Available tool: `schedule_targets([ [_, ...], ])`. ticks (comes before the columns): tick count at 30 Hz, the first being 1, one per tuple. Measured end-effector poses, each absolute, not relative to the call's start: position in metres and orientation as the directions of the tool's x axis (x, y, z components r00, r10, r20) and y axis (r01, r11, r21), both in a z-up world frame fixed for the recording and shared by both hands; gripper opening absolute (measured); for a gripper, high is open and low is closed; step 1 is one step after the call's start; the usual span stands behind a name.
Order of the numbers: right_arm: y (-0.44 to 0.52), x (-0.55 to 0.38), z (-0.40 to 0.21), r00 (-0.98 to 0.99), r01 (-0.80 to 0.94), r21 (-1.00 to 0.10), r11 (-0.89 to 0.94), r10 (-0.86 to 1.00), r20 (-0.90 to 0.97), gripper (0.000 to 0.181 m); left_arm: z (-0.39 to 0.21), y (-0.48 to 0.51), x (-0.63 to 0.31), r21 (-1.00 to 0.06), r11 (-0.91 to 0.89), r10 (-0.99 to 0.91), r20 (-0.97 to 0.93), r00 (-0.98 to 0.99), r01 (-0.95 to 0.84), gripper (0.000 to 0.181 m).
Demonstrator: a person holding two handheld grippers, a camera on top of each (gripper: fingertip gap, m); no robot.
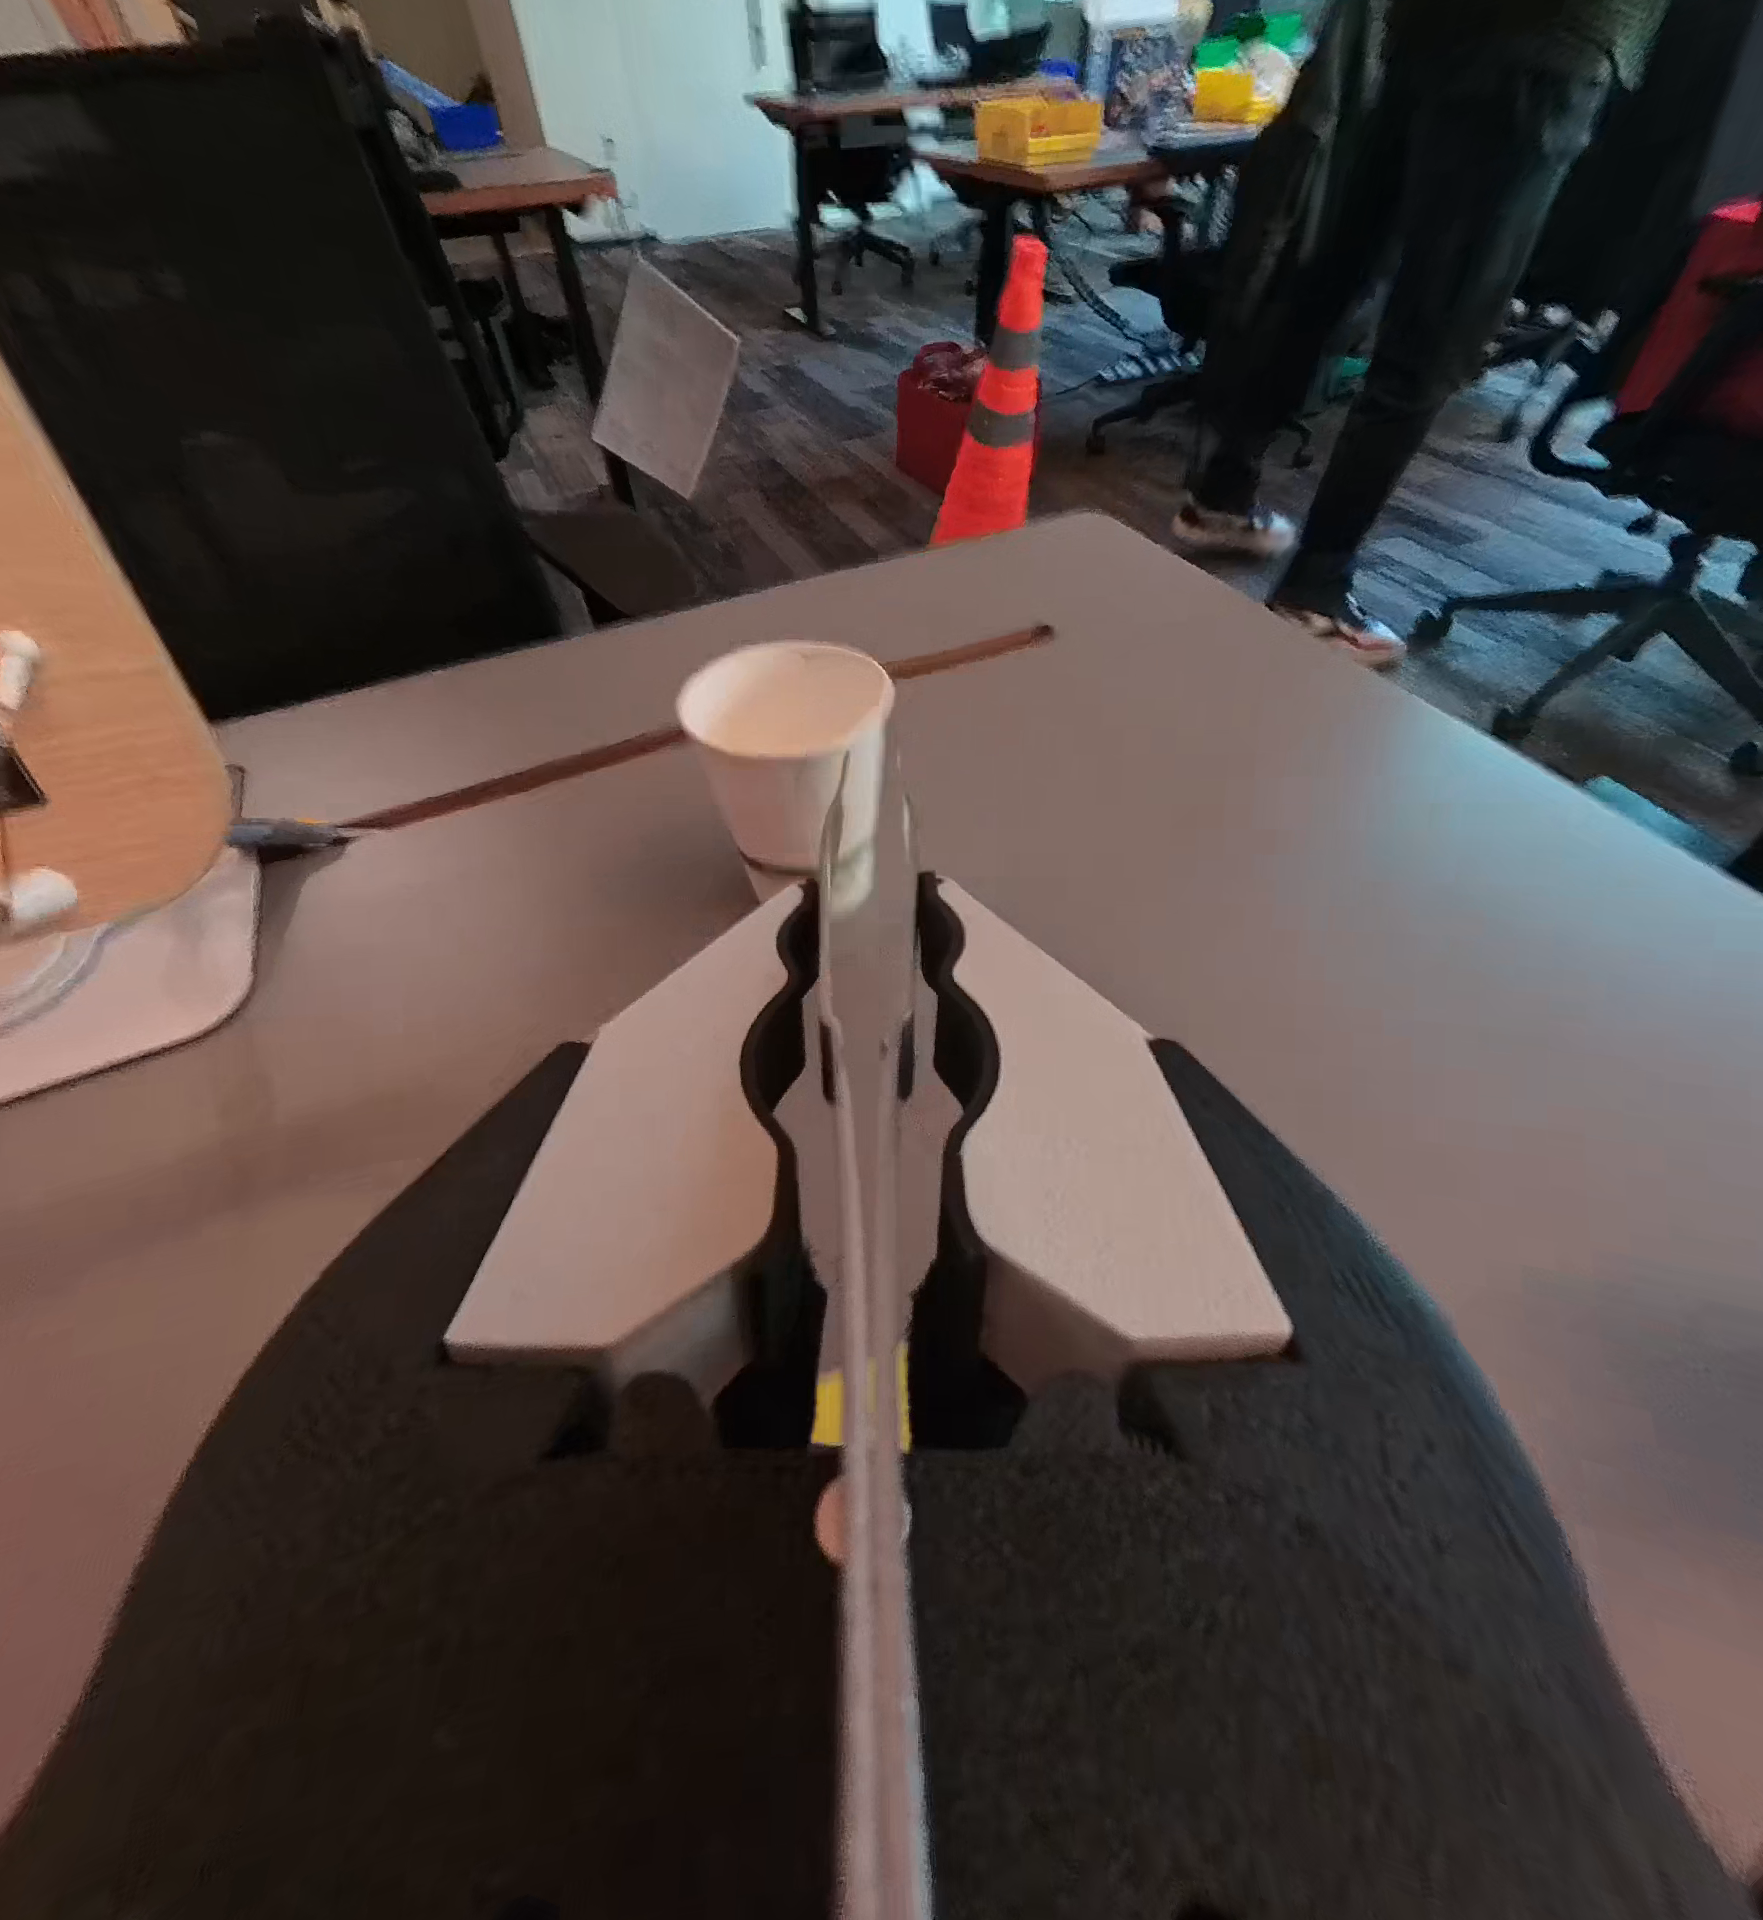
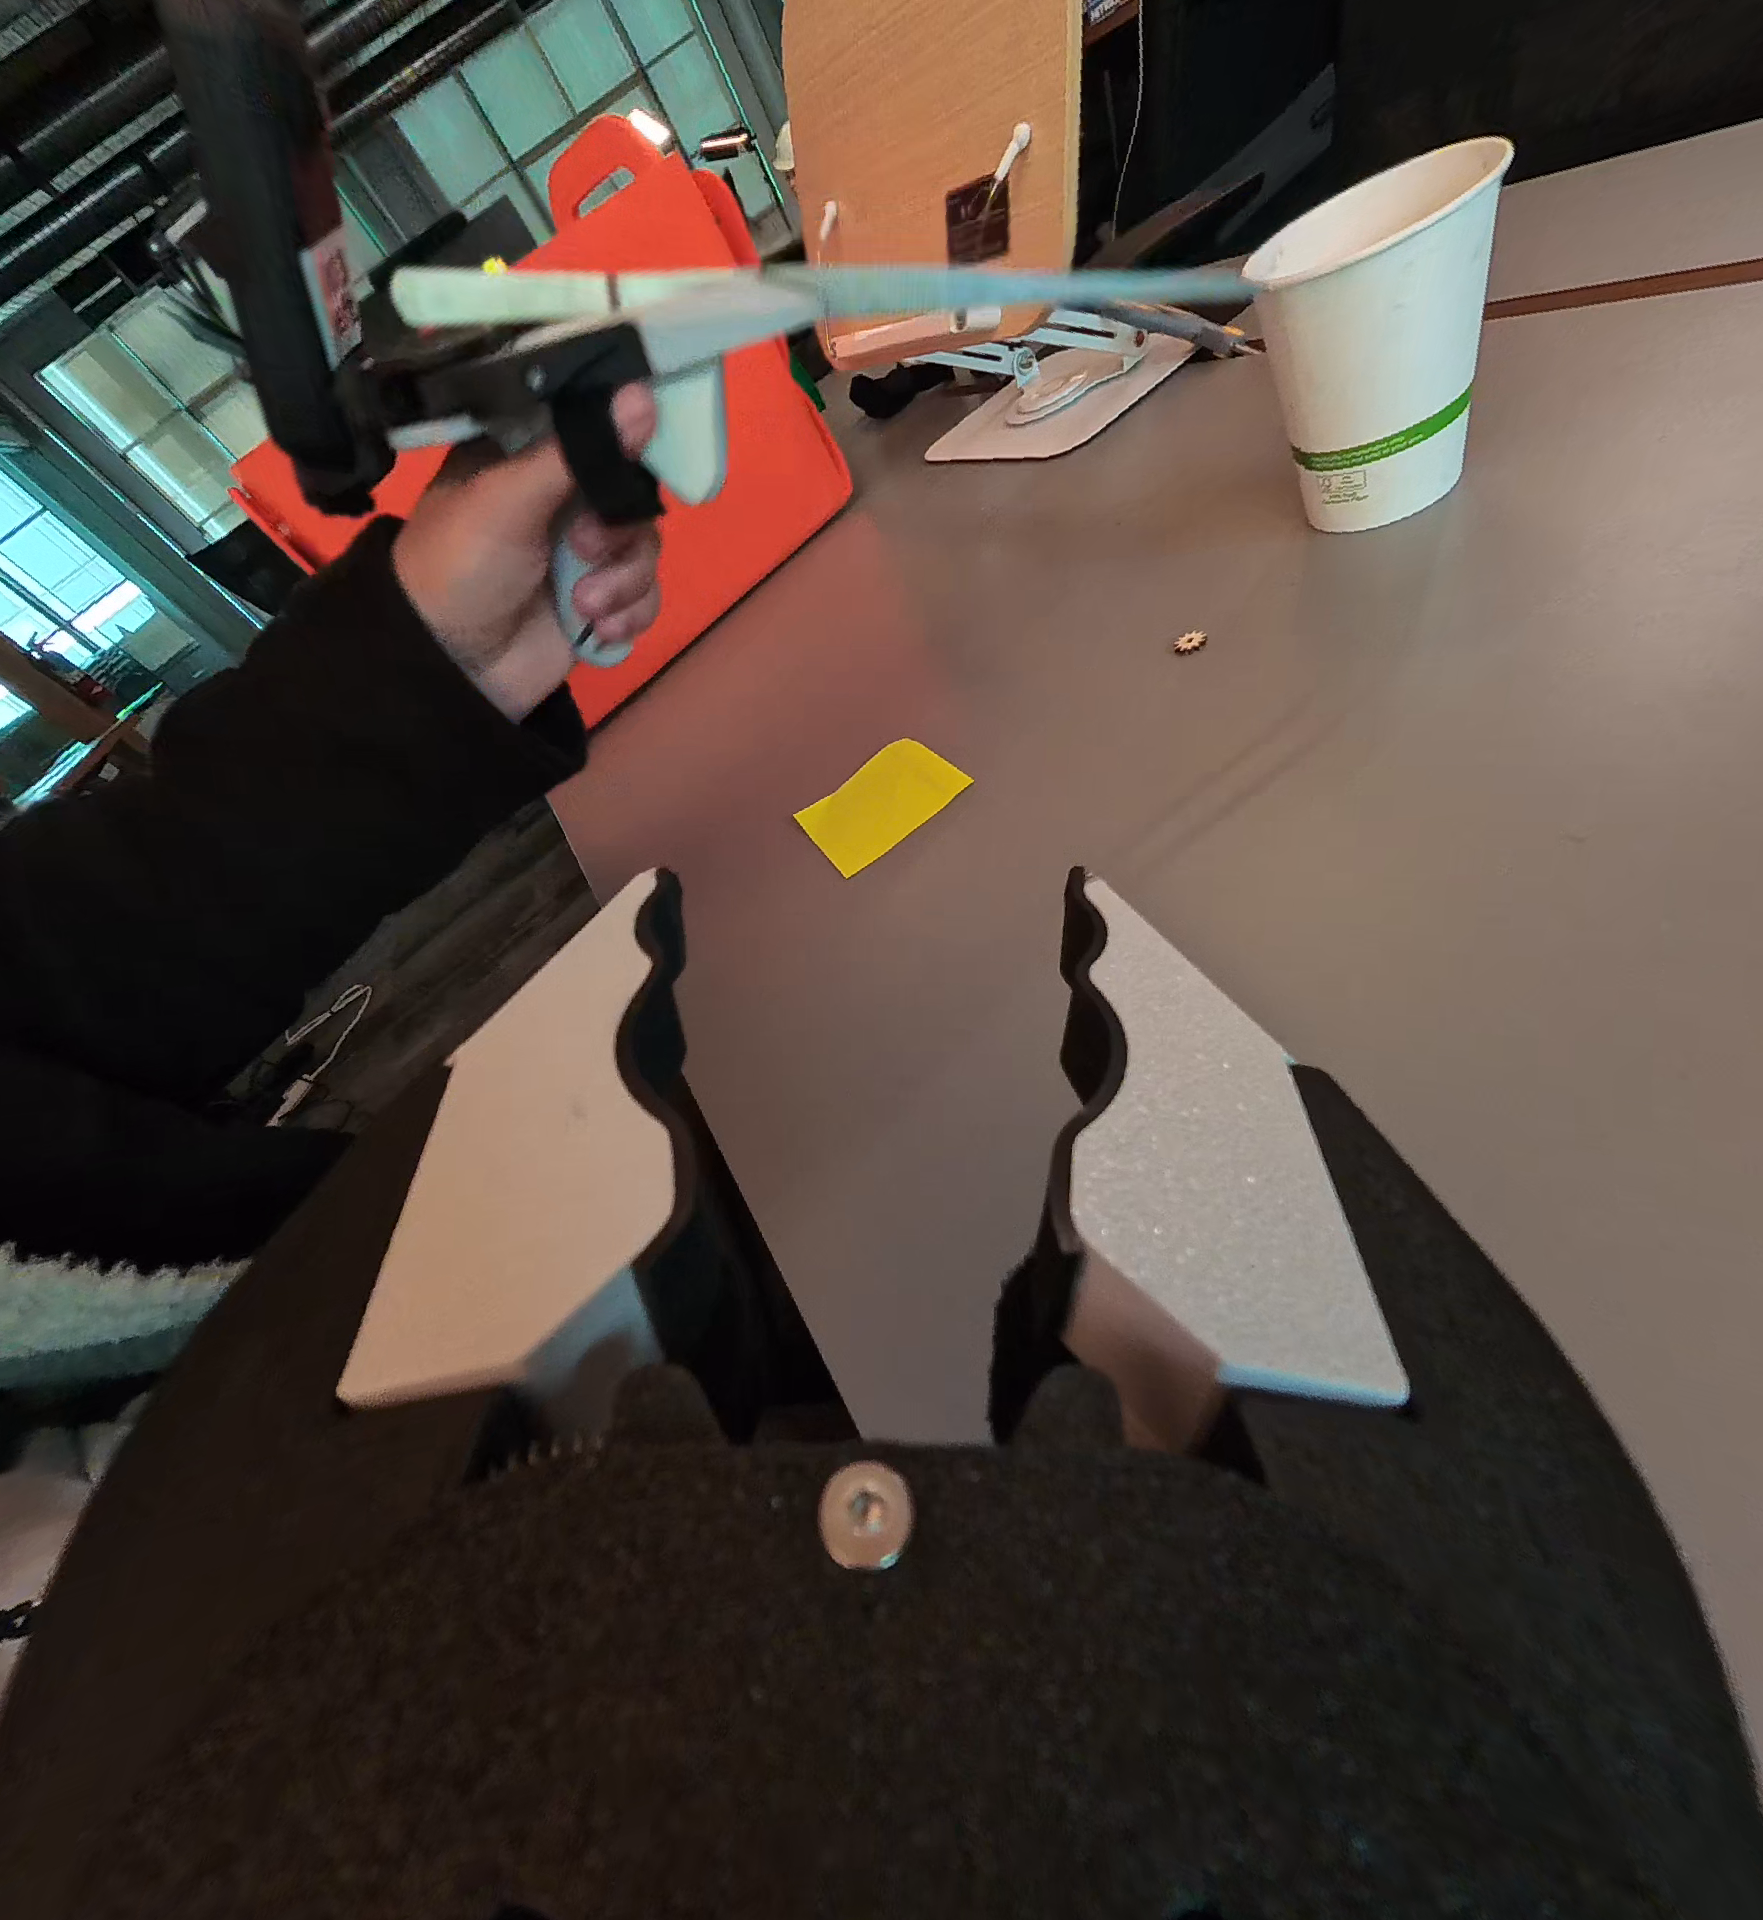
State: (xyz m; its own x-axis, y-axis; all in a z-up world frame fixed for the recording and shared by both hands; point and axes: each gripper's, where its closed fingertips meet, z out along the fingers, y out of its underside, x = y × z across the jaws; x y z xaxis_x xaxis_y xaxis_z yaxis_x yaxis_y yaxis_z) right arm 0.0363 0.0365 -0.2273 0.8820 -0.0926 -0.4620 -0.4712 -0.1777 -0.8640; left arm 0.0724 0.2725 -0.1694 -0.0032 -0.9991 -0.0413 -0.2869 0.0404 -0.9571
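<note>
Long thin grey strip (image 1: 861, 1039) pinched in left fingers (image 1: 825, 935), tip at white cup (image 1: 783, 758); right fingers (image 2: 638, 935) wide apart, empty.

The left gripper (image 1: 869, 914) is clamped on a long, thin silvery strip (image 1: 861, 1039), held edge-up and pointing forward; its far end reaches the rim of a white paper cup (image 1: 783, 764) standing upright just ahead of the fingertips. From the right gripper (image 2: 869, 894), whose jaws are spread with nothing between them, the cup (image 2: 1376, 343) stands ahead and to the right, with a green band near its base.
</note>
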Motion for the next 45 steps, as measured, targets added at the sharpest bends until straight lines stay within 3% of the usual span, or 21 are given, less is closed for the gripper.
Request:
schedule_targets([
  [12, 0.034, 0.035, -0.225, 0.889, -0.459, -0.872, -0.172, -0.092, -0.449, 0.072, -0.242, 0.258, 0.035, -0.893, 0.162, -0.986, -0.158, -0.045, -0.42, 0.018],
  [18, 0.033, 0.038, -0.222, 0.883, -0.469, -0.87, -0.152, -0.092, -0.46, 0.072, -0.256, 0.262, 0.036, -0.884, 0.104, -0.995, -0.096, -0.041, -0.455, 0.018],
  [25, 0.022, 0.058, -0.197, 0.947, -0.265, -0.962, -0.06, -0.202, -0.248, 0.072, -0.26, 0.266, 0.038, -0.882, 0.092, -0.996, -0.086, -0.035, -0.463, 0.018],
  [32, 0.025, 0.056, -0.2, 0.95, -0.262, -0.962, -0.074, -0.192, -0.244, 0.072, -0.262, 0.268, 0.042, -0.886, 0.055, -0.998, -0.044, -0.033, -0.461, 0.017],
  [38, 0.025, 0.057, -0.2, 0.951, -0.253, -0.965, -0.075, -0.201, -0.234, 0.071, -0.253, 0.271, 0.044, -0.897, 0.048, -0.999, -0.037, -0.034, -0.439, 0.016],
  [45, 0.027, 0.056, -0.205, 0.947, -0.28, -0.956, -0.085, -0.19, -0.261, 0.072, -0.169, 0.295, 0.075, -0.95, 0.105, -0.994, -0.103, -0.021, -0.294, 0.016],
])
